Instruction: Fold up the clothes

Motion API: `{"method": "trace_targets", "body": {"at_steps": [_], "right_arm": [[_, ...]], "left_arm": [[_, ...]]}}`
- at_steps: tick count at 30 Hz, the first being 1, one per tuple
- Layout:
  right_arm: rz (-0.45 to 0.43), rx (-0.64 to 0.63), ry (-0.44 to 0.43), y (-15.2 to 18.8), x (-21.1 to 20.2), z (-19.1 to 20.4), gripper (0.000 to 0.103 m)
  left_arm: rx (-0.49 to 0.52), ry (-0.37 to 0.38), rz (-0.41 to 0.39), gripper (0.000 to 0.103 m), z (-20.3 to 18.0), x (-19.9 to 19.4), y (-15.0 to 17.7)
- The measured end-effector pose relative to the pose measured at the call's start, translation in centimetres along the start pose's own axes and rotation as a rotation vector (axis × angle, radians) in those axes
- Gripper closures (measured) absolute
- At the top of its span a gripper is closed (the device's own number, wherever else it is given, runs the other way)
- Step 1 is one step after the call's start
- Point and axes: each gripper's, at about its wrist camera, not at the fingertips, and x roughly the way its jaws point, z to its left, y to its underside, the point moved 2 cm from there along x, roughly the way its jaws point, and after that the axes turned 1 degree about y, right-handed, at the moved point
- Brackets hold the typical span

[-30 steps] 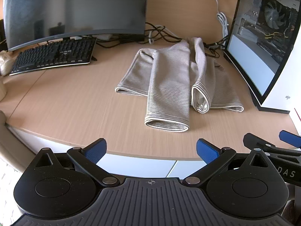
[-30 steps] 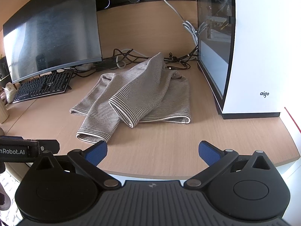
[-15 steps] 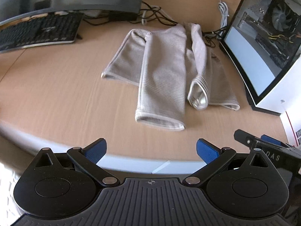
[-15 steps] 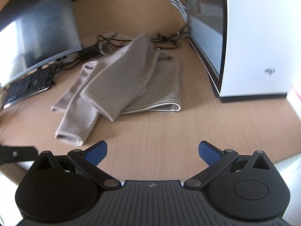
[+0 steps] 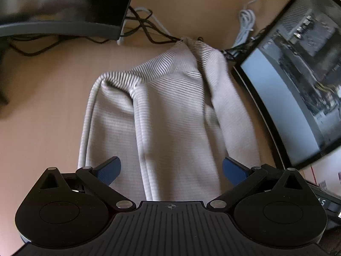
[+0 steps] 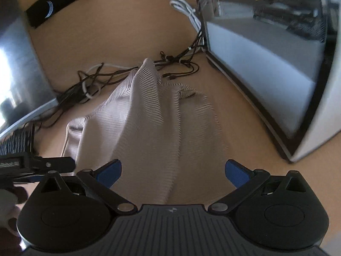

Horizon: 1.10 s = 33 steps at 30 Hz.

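A beige striped garment lies partly folded on the wooden desk, its sleeves laid over the body. My left gripper is open, its blue pads apart, hovering over the garment's near end. My right gripper is open too, over the near right part of the same garment. Neither holds cloth. The garment's near hem is hidden under both grippers. The left gripper's side shows at the left edge of the right wrist view.
A curved monitor stands at the back left. A glass-sided PC case stands close on the right. Tangled cables lie behind the garment. A keyboard lies at far left.
Both grippers have moved forward and down from the desk's front edge to just over the garment. Both stayed open. The garment has not moved.
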Motion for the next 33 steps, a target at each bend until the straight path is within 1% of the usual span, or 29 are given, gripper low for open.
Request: {"method": "trace_targets", "body": {"at_steps": [3,6,8,10,12,16,19,21,24,26,29,30,31,32,33], "right_arm": [[0.043,0.064,-0.022,-1.1,2.8,0.0,0.0],[0.107,0.12,-0.053,-1.3,5.1,-0.6,0.0],[0.126,0.079,-0.066,-0.8,4.9,-0.7,0.0],[0.142,0.03,-0.078,-0.2,4.5,-0.6,0.0],[0.171,-0.032,-0.088,0.7,3.7,-0.5,0.0],[0.221,-0.157,-0.135,3.6,0.5,-1.5,0.0],[0.24,-0.18,-0.196,6.1,-2.4,-3.1,0.0],[0.243,-0.162,-0.235,7.4,-4.0,-4.4,0.0],[0.234,-0.112,-0.289,7.6,-4.8,-5.8,0.0],[0.232,-0.068,-0.323,7.3,-4.9,-6.6,0.0],[0.245,-0.03,-0.37,6.6,-4.5,-7.8,0.0],[0.247,-0.017,-0.388,6.5,-4.6,-8.1,0.0],[0.248,-0.003,-0.405,6.4,-4.7,-8.5,0.0],[0.247,0.023,-0.418,6.3,-4.5,-8.7,0.0],[0.246,0.052,-0.429,6.3,-4.2,-8.8,0.0]], "left_arm": [[-0.046,0.014,0.041,0.0,1.4,2.2,-0.8],[-0.042,0.05,0.007,0.0,1.8,1.7,0.0],[-0.019,0.058,0.003,0.0,1.9,1.3,0.8],[0.006,0.047,0.018,0.0,1.7,0.9,1.8],[0.015,0.036,0.04,0.0,1.4,0.1,3.3],[0.012,0.034,0.099,0.0,0.9,-3.0,8.5],[-0.008,0.039,0.135,0.0,0.4,-4.9,12.1],[-0.042,0.05,0.149,0.0,-0.1,-6.0,13.9],[-0.17,0.117,0.109,0.0,0.0,-6.7,14.4],[-0.217,0.136,0.077,0.0,0.0,-6.6,14.3],[-0.256,0.088,0.061,0.002,-0.3,-5.5,13.8],[-0.268,0.086,0.053,0.002,-0.4,-5.1,13.4],[-0.28,0.085,0.046,0.005,-0.5,-4.8,13.1],[-0.292,0.09,0.04,0.014,-0.6,-4.4,12.8],[-0.303,0.12,0.043,0.021,-1.0,-4.1,12.6]]}}
